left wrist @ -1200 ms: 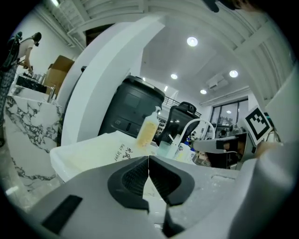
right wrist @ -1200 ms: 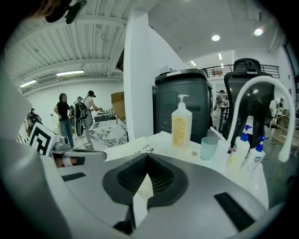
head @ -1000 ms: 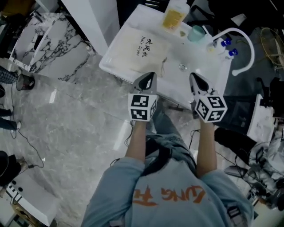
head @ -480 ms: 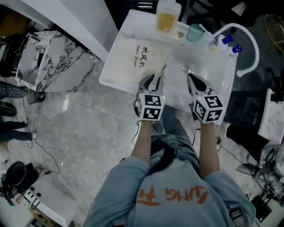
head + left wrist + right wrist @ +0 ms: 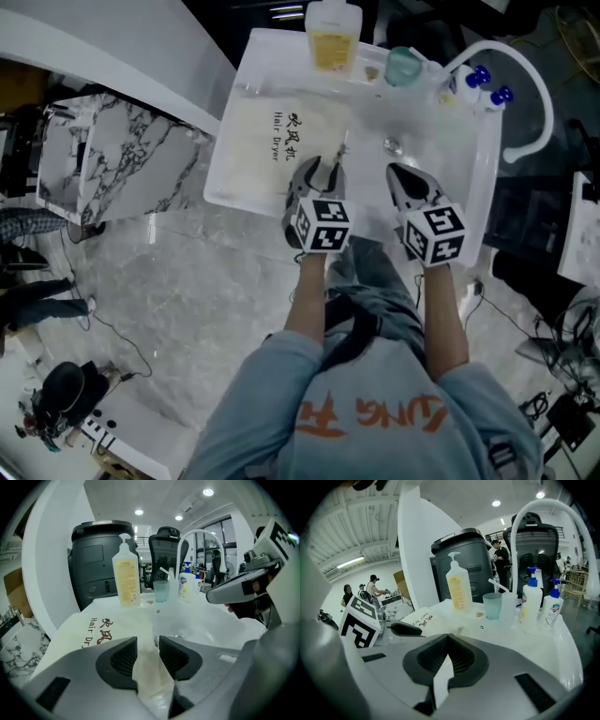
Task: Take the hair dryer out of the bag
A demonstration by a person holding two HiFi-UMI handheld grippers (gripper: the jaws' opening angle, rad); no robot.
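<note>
With the hair dryer judged hidden inside the bag (image 5: pixel 267 141) lying flat on the table (image 5: pixel 441 131), its near edge is straddled, unpinched, by the opening jaws of the left hand-held gripper (image 5: pixel 319 174), the right hand-held gripper (image 5: pixel 399 178) being shut and empty; a pinch there is called for next.

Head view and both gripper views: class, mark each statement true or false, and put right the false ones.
1. The bag printed "Hair Dryer" lies on the white sink counter. True.
2. The pump bottle holds blue liquid. False: the liquid is yellow.
3. The right gripper has its jaws wide apart. False: they are together.
4. A teal cup stands near the pump bottle. True.
5. The curved faucet is black. False: it is white.
</note>
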